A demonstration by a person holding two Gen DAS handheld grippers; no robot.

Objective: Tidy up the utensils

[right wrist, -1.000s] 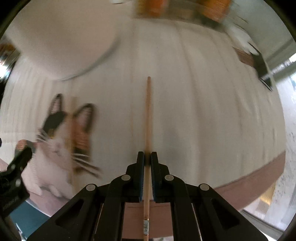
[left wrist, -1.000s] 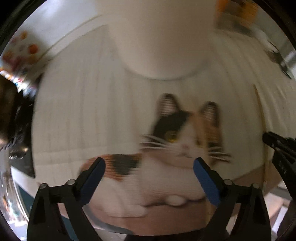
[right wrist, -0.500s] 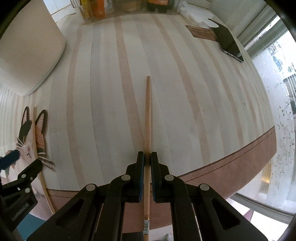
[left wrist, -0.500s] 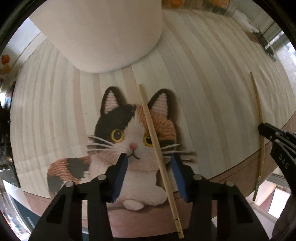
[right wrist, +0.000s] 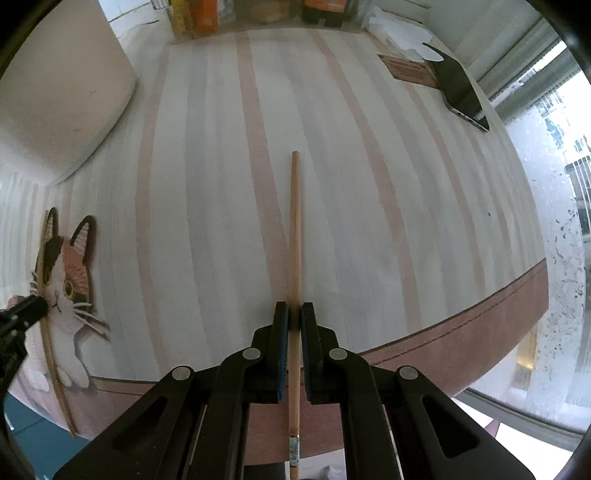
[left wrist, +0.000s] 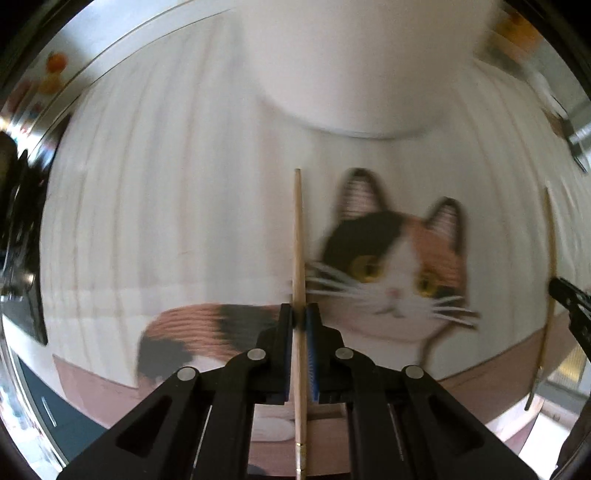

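In the left wrist view my left gripper [left wrist: 298, 309] is shut on a pale wooden chopstick [left wrist: 297, 240], which runs straight out between the blue pads over the striped tablecloth [left wrist: 166, 221]. In the right wrist view my right gripper [right wrist: 294, 309] is shut on a second, darker chopstick [right wrist: 294, 229], which points forward over the cloth. A tall cream container [left wrist: 362, 66] stands beyond the left chopstick's tip and appears again as the container [right wrist: 55, 92] at upper left. The right gripper's black fingers [left wrist: 570, 310] show at the right edge beside its chopstick [left wrist: 550, 258].
A calico cat-shaped mat [left wrist: 399, 266] lies on the cloth near the table's front edge [right wrist: 480, 332]. A dark phone [right wrist: 461, 92] and a brown card [right wrist: 410, 70] lie far right. Orange boxes [right wrist: 207, 14] line the back. A window is at the right.
My left gripper, open over the cat mat a second ago, has closed on the chopstick that lay across the cat. The right gripper has kept its chopstick and shifted sideways.
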